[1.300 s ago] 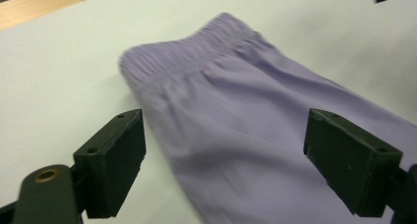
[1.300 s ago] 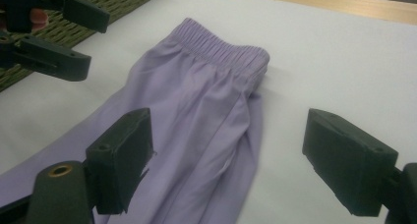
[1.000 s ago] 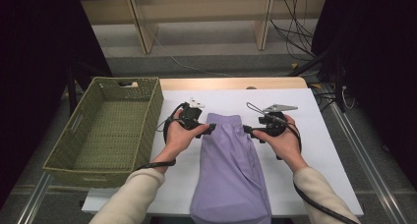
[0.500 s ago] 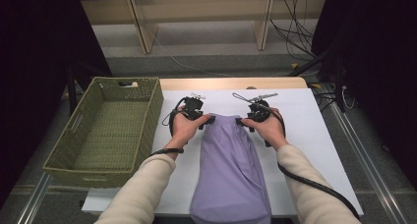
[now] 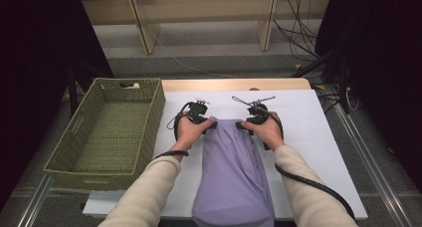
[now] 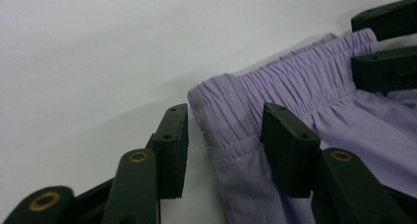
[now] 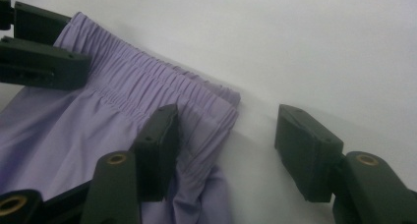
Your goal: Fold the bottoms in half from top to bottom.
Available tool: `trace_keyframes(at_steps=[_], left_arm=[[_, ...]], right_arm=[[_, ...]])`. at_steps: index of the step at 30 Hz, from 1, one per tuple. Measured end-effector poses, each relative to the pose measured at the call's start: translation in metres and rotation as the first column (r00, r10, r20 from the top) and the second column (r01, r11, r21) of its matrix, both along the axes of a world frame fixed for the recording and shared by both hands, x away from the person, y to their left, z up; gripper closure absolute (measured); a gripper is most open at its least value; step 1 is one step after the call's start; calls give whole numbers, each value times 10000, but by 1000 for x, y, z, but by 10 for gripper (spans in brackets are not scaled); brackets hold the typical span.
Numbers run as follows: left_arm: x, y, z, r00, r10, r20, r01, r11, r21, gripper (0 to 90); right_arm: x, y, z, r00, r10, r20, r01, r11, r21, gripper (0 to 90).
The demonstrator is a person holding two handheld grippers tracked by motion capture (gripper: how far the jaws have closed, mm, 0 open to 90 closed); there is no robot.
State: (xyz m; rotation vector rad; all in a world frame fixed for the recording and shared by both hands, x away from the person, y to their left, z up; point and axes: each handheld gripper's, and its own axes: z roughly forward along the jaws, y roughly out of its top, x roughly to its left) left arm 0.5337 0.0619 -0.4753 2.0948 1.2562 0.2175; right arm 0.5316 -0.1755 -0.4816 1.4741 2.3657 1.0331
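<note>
So the lilac garment [image 5: 233, 172] is lying flat on the white table [image 5: 318, 137], elastic waistband [image 6: 300, 76] at the far end, the rest running back toward the person and hanging a bit off the near edge. Using that waistband as the ref point: left gripper [image 5: 211, 125] sits at its left corner, right gripper [image 5: 241, 125] at its right corner, both low on the cloth w/ the hands right behind them.

Left gripper view: jaws about half open, one on the bare table just outside the corner, the other over the fabric, the corner in between. They've just been closing but aren't pinching yet, gap still visible on both sides.

Right gripper view: same deal mirrored, jaws fairly wide, one resting on the cloth, the other well off on the table. Also been closing, not clamped.

Woven green basket [image 5: 107, 132] is left of the waistband, hanging off the table's left edge.
</note>
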Motion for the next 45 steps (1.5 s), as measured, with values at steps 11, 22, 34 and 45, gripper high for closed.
trace_keyframes(at_steps=[11,22,34,45], left_arm=[[1,-1,-5,9983,-312,-489,291,9986,-442,626],[-3,-7,-2,9972,-535,-520,530,9985,-110,736],[-12,-2,-6,9994,-326,128,333,9976,-607,775],[-12,0,4,9973,-502,543,553,9937,-973,778]], right_arm=[[2,6,0,9980,332,-528,-320,9992,236,638],[1,10,1,9937,-185,-1103,245,9983,534,776],[-9,7,-5,9999,-29,-145,42,9963,857,818],[-10,4,3,9997,-41,254,16,9952,978,820]])
